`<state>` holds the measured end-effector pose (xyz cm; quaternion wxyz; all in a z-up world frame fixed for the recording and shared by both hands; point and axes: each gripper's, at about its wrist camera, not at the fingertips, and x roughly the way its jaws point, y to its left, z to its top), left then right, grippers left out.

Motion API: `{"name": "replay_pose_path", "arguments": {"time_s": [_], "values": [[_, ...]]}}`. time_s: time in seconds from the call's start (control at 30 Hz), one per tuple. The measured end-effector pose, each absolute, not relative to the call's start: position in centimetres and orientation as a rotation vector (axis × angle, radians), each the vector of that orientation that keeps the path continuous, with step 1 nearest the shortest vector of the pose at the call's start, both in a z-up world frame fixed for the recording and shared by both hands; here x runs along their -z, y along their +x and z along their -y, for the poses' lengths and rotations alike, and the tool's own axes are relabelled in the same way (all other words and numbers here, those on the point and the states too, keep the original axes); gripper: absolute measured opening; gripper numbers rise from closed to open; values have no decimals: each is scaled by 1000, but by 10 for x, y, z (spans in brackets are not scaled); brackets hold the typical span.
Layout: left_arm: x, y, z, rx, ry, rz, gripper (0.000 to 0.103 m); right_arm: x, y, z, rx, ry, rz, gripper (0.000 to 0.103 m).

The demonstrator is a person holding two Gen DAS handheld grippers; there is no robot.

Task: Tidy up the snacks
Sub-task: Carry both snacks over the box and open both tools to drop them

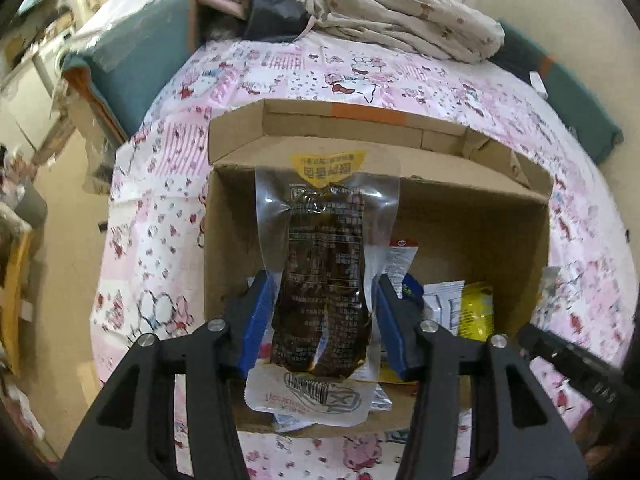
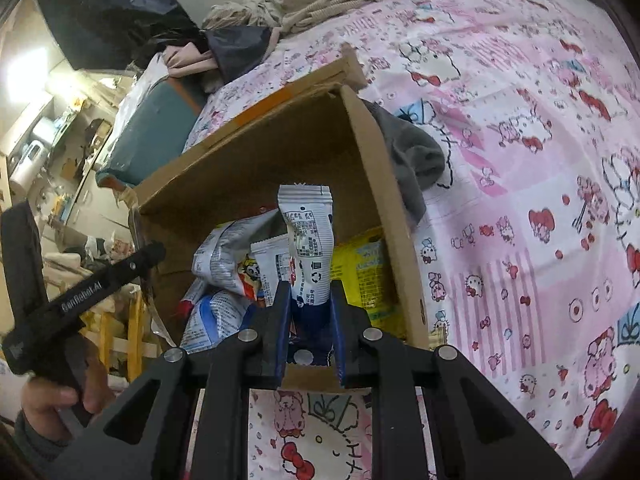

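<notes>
A: Where's the left gripper point(image 1: 322, 320)?
B: Tilted down over the cardboard box point(image 1: 472, 216) on the bed, pinching a clear vacuum pack of dark food point(image 1: 320, 280)
A: The right gripper point(image 2: 310, 320)?
B: Clamped on a white snack sachet point(image 2: 308, 236) above the box

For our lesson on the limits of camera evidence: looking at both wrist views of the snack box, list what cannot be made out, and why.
- Left wrist view: the box floor under the dark vacuum pack, hidden by that pack and the left gripper.
- Right wrist view: the lower end of the white sachet, covered by the right gripper.
- Both views: print on the packets, too small to read.
</notes>
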<state>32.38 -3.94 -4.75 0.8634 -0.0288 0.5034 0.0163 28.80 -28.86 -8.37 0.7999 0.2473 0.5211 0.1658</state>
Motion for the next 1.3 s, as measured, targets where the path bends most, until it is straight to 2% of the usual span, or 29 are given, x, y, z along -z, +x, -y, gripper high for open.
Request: {"name": "replay_pose_path", "arguments": {"time_s": [0.57, 0.73, 0.77, 0.87, 0.93, 0.97, 1.0, 1.03, 1.3], "values": [[62, 329, 36, -64, -33, -1103, 56, 86, 292, 286, -366, 578, -1126, 19], [64, 329, 36, -77, -30, -1112, 60, 89, 294, 289, -358, 608, -1135, 23], [63, 329, 37, -70, -28, -1111, 65, 89, 294, 290, -358, 618, -1134, 23], [58, 327, 37, -85, -15, -1090, 91, 88, 294, 290, -361, 634, -1133, 24], [55, 325, 36, -78, -40, -1080, 96, 86, 294, 291, -360, 632, -1124, 34], [54, 324, 37, -76, -43, -1080, 96, 84, 294, 291, -362, 637, -1115, 51], [53, 324, 37, -74, -43, -1080, 96, 83, 293, 292, -364, 642, -1104, 73], [52, 323, 38, -70, -40, -1080, 96, 80, 292, 293, -362, 644, -1086, 82], [48, 314, 41, -70, -9, -1070, 96, 71, 289, 295, -372, 635, -1055, 82]]}}
